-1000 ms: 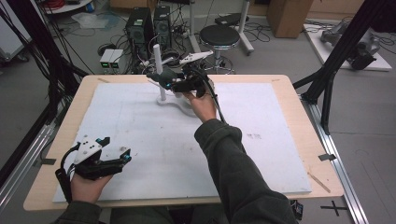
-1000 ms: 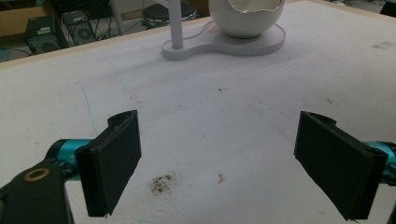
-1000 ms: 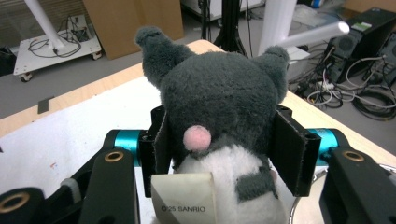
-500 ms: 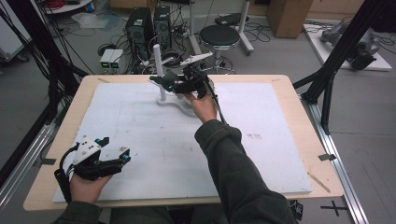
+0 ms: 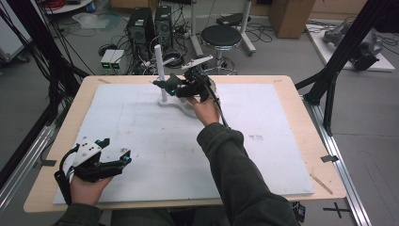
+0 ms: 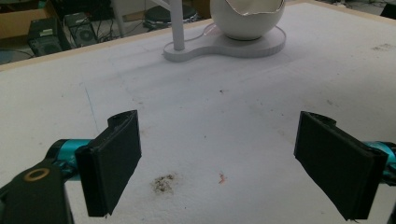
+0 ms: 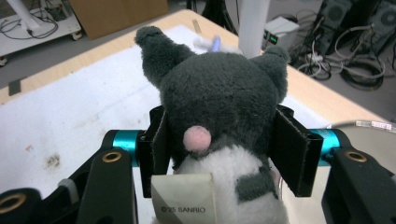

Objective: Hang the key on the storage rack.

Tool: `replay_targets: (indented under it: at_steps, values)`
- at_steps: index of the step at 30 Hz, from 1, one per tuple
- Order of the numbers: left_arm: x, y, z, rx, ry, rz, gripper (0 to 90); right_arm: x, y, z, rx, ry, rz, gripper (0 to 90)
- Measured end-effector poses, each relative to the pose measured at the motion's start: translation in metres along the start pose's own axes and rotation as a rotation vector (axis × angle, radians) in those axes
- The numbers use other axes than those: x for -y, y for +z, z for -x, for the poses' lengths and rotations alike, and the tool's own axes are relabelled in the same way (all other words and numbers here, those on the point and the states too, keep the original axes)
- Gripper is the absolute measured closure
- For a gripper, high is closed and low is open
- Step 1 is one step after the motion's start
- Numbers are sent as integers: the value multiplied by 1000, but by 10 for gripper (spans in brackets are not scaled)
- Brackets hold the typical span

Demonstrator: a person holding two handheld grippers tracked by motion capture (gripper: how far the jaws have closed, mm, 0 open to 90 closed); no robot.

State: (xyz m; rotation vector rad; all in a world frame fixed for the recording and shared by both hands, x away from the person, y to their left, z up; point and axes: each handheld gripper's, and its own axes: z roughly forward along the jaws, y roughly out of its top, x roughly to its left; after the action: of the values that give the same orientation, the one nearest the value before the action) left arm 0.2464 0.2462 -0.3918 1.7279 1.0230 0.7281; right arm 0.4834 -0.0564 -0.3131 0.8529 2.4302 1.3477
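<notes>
My right gripper (image 5: 172, 86) is shut on a dark grey plush toy (image 5: 163, 84) with a white belly, held above the far middle of the table. In the right gripper view the toy (image 7: 219, 88) sits squeezed between the two black pads (image 7: 290, 154), its ears pointing away and a paper tag below. Right beside it stands a white stand (image 5: 170, 102) with an upright post (image 5: 159, 66). The left gripper view shows the stand's base (image 6: 261, 44) bearing a white bowl (image 6: 247, 21). My left gripper (image 5: 124, 159) rests open near the front left, nothing between its jaws (image 6: 219, 154).
A white board (image 5: 263, 122) covers the wooden table (image 5: 282, 81). Small dirt specks (image 6: 162, 183) lie on the board ahead of the left gripper. Beyond the far edge stand a black stool (image 5: 221, 35) and computer towers (image 5: 141, 28) with cables.
</notes>
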Motion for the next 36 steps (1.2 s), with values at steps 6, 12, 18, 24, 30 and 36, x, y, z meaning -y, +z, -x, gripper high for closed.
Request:
replay_targets:
  at_steps: [6, 12, 18, 24, 30, 36]
  values:
    - [0, 0, 0, 0, 3, -4, 151, 8, 7, 1, 0, 0, -33, 433]
    - [0, 0, -2, -3, -1, -2, 151, 10, 14, 0, 7, 8, -49, 430]
    - [0, 0, -1, -7, -3, -4, 151, 13, 19, 2, 12, 16, -76, 428]
    - [0, 0, -1, -7, -3, -4, 151, 15, 22, 2, 10, 32, -85, 428]
    - [0, 0, -1, -10, -6, -2, 151, 16, 27, 3, 13, 34, -92, 427]
    - [1, -2, -1, -17, -3, -3, 151, 19, 31, 4, 12, 42, -100, 426]
